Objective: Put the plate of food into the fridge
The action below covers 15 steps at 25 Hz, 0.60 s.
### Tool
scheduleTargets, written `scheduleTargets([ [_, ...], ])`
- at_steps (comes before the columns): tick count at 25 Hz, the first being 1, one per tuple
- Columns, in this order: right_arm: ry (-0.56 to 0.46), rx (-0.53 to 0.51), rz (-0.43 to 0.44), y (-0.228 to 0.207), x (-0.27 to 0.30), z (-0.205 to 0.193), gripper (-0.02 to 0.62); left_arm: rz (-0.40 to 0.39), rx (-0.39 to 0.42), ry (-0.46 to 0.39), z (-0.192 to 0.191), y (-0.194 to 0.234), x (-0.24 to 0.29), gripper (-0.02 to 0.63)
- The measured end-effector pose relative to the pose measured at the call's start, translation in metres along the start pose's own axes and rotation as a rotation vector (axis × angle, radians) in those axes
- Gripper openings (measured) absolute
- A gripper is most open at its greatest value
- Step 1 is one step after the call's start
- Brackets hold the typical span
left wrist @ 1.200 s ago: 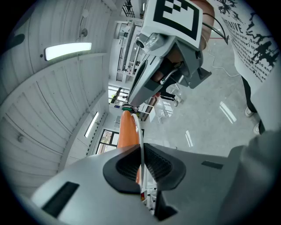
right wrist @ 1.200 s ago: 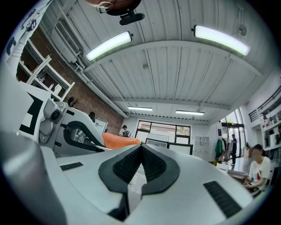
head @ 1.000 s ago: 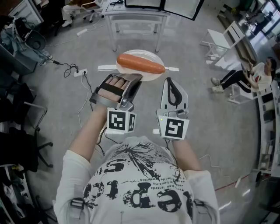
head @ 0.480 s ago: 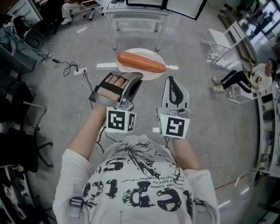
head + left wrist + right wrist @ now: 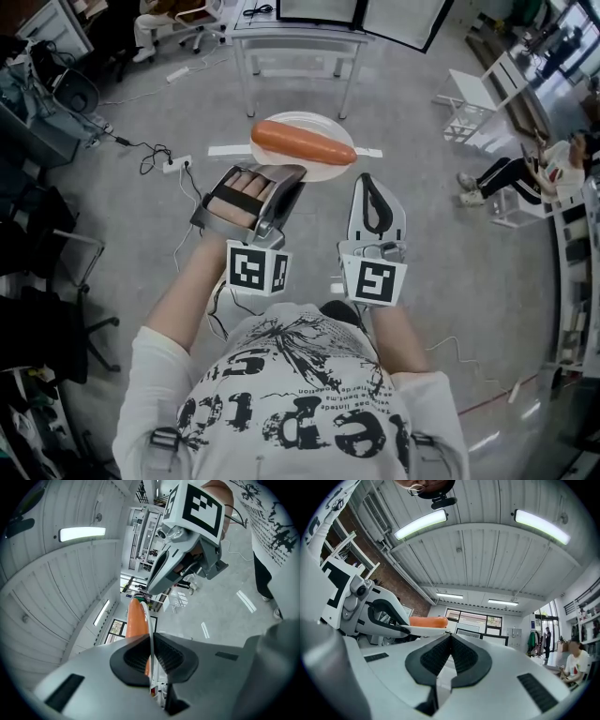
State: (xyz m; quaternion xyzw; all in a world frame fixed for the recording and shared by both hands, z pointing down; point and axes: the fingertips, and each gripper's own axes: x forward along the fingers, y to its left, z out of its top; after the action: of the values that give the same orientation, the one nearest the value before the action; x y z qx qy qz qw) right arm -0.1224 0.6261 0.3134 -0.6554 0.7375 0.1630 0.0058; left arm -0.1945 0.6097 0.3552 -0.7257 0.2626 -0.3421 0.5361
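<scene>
Pinching plate (image 5: 319, 172) edge, L gripper (image 5: 281, 174)

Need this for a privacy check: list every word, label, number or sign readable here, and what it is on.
No text reads with certainty.
T-shirt: large black lettering, upside down and creased, not readable; a smaller line within the print is too small.
Left marker cube and right marker cube: black-and-white square patterns, no letters.
Plate: no print.
</scene>
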Motion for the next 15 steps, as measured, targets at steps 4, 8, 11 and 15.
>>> scheduleTargets([
  [4, 0.022, 0.004, 0.008, 0.001, 0.010, -0.011, 0.000, -0.001, 0.014, 0.017, -0.012, -0.004, 0.006, 0.026],
  [8, 0.011, 0.017, 0.037, -0.002, 0.028, -0.019, 0.000, 0.014, 0.003, 0.035, -0.018, -0.002, 0.021, 0.026],
  [11, -0.010, 0.002, 0.050, -0.017, 0.047, -0.027, 0.000, 0.010, 0.004, 0.056, -0.018, 0.000, 0.043, 0.026],
  [15, -0.028, 0.000, 0.080, -0.049, 0.083, -0.039, 0.000, 0.015, 0.008, 0.102, -0.019, 0.012, 0.083, 0.026],
])
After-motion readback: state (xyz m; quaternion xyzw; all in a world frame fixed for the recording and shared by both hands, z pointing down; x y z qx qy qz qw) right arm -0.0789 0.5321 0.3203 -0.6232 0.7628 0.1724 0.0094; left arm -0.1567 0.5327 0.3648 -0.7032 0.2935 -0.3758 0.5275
